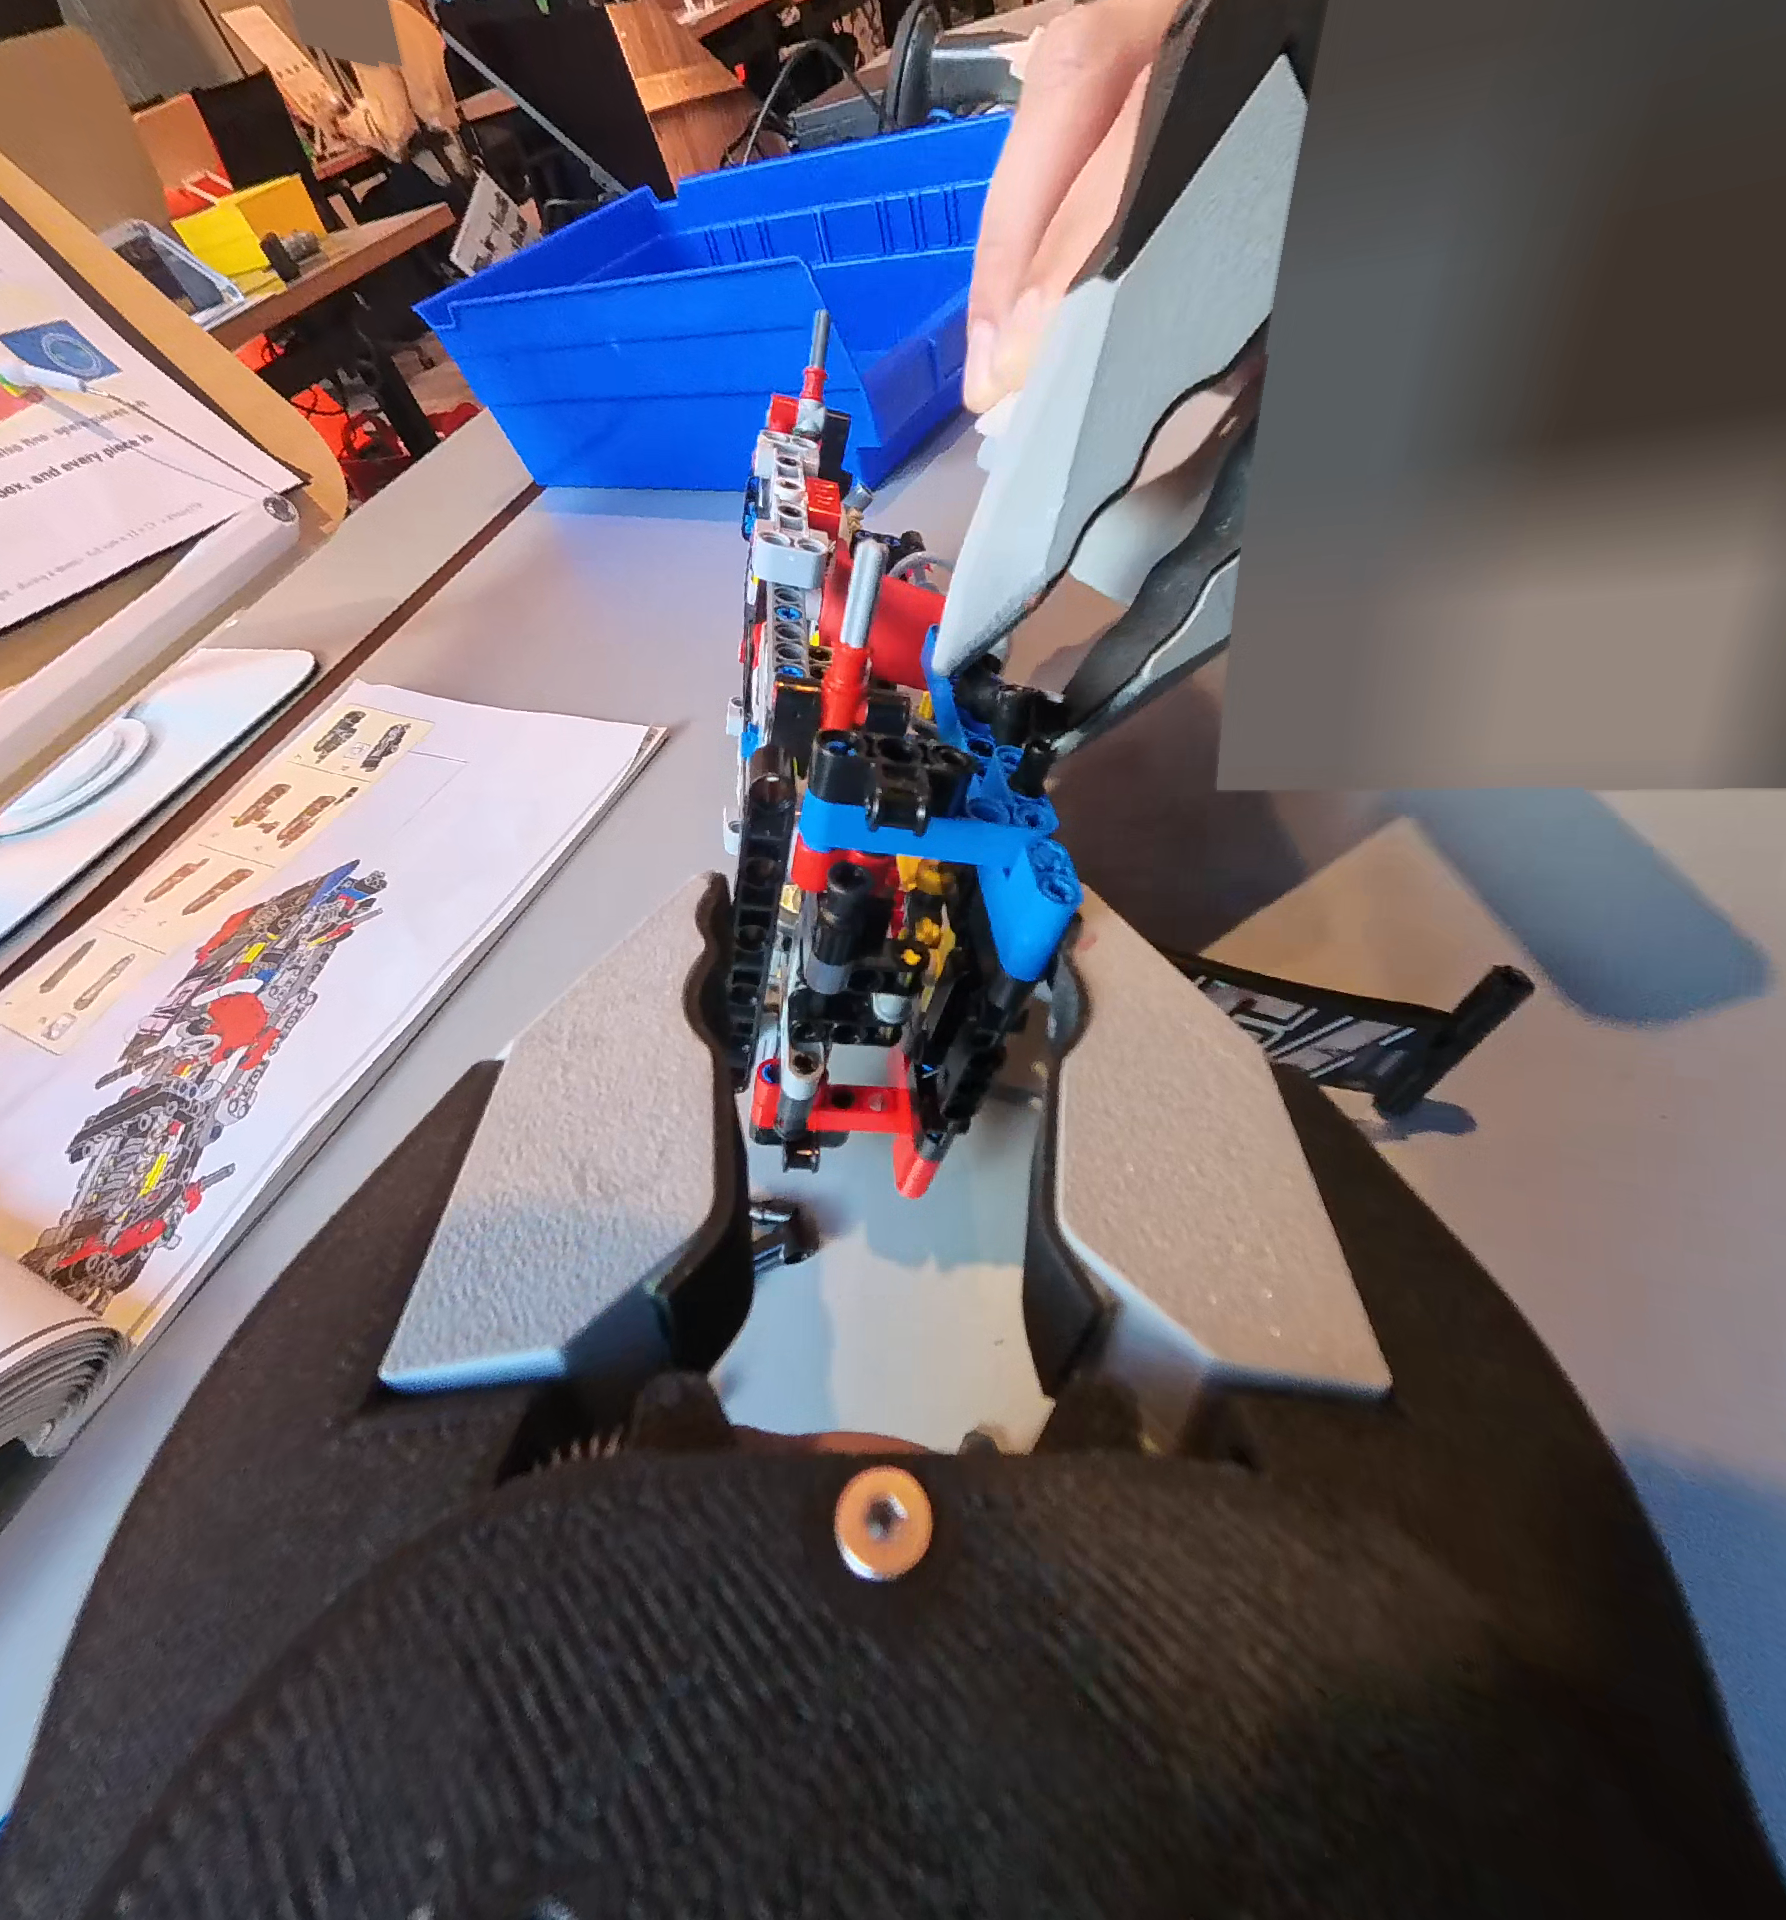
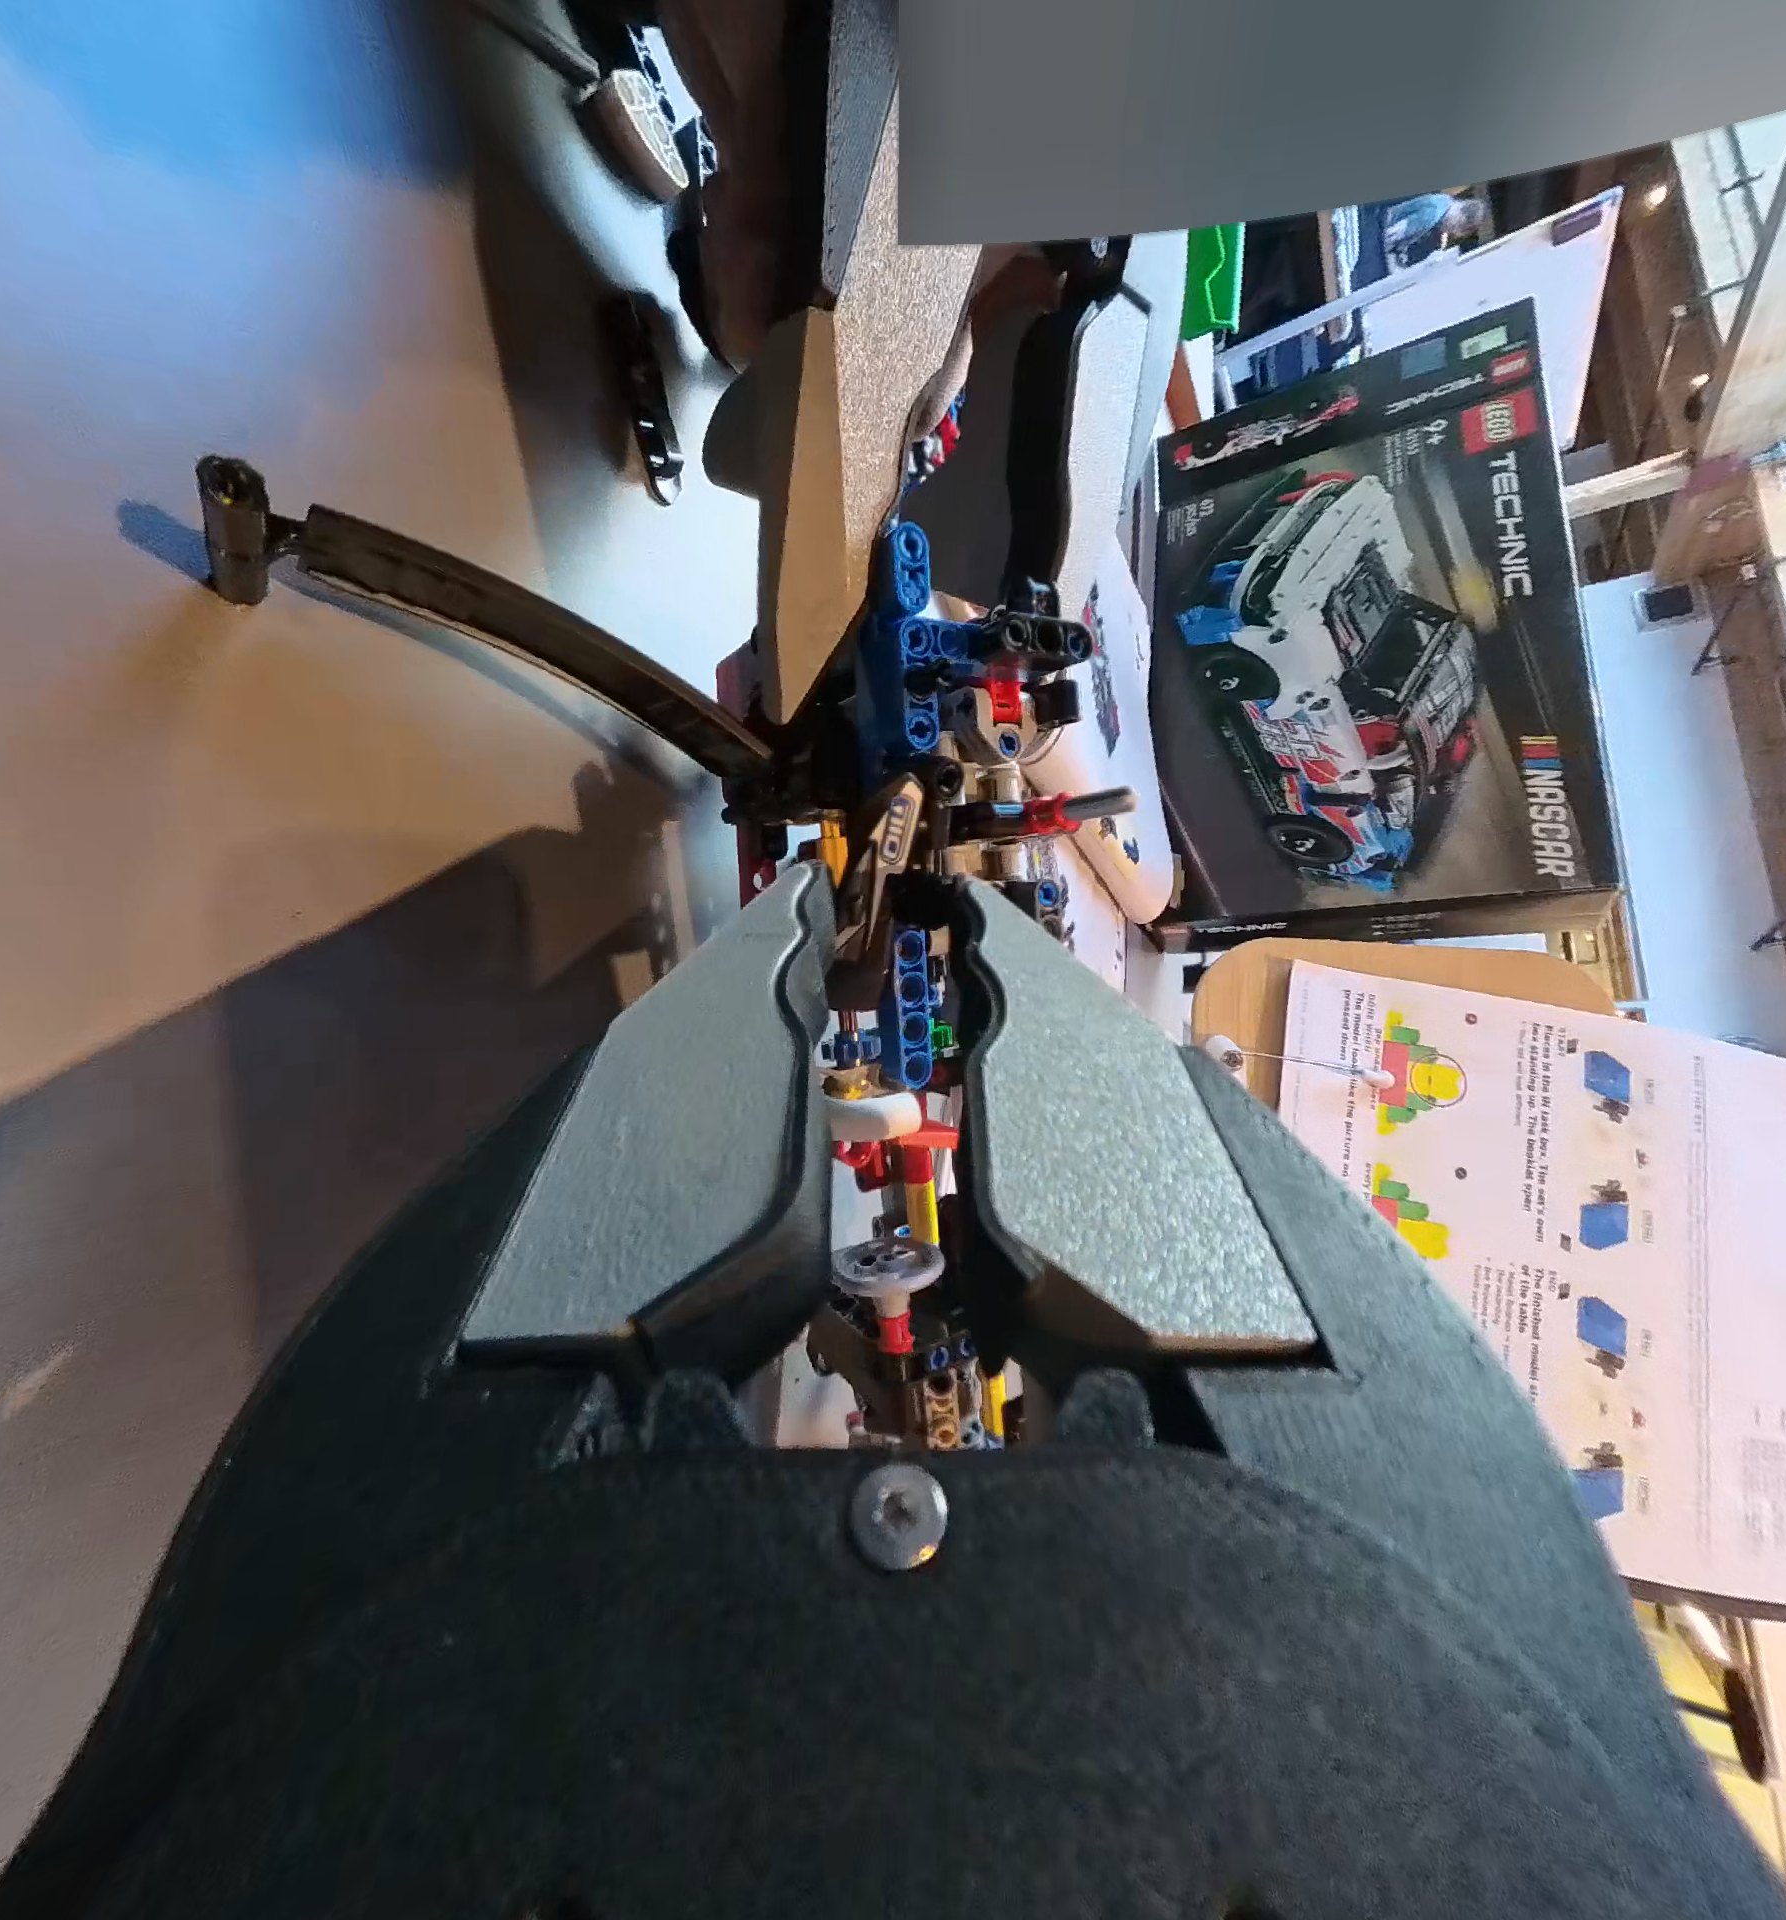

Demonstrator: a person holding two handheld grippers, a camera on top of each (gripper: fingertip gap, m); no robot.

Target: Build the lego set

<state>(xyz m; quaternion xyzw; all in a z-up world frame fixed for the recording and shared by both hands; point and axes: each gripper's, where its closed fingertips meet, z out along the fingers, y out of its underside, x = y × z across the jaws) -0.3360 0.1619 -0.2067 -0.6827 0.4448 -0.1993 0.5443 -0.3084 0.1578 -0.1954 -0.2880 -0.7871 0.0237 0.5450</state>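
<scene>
**The car frame stands on end between two claws**

The frame [image 1: 868, 831] is a half-built toy car of black, red and blue beams. It stands on the tabletop [image 1: 556, 603] with its long side going up and down. Its low end sits right between the fingers of the left claw [image 1: 884, 997]. That claw is open about as wide as the frame, and its fingers [image 1: 608, 1091] press or nearly press on the two sides. I think it is holding the frame, but I cannot be fully sure.

The right claw [image 2: 894, 904] comes from above and from the other side. It is narrow and its tips close on the blue beam [image 1: 1014, 821] near the middle of the frame. So the right claw is nearer to the spot where work is done, and the left one steadies the bottom.

A long black curved piece [image 2: 515, 623] sticks out from the frame to the side. I think it is the part being fixed on.

The open booklet [image 1: 349, 883] lies left of the frame. A blue bin [image 1: 660, 364] stands behind it. The set's box [image 2: 1388, 644] leans farther off.
</scene>
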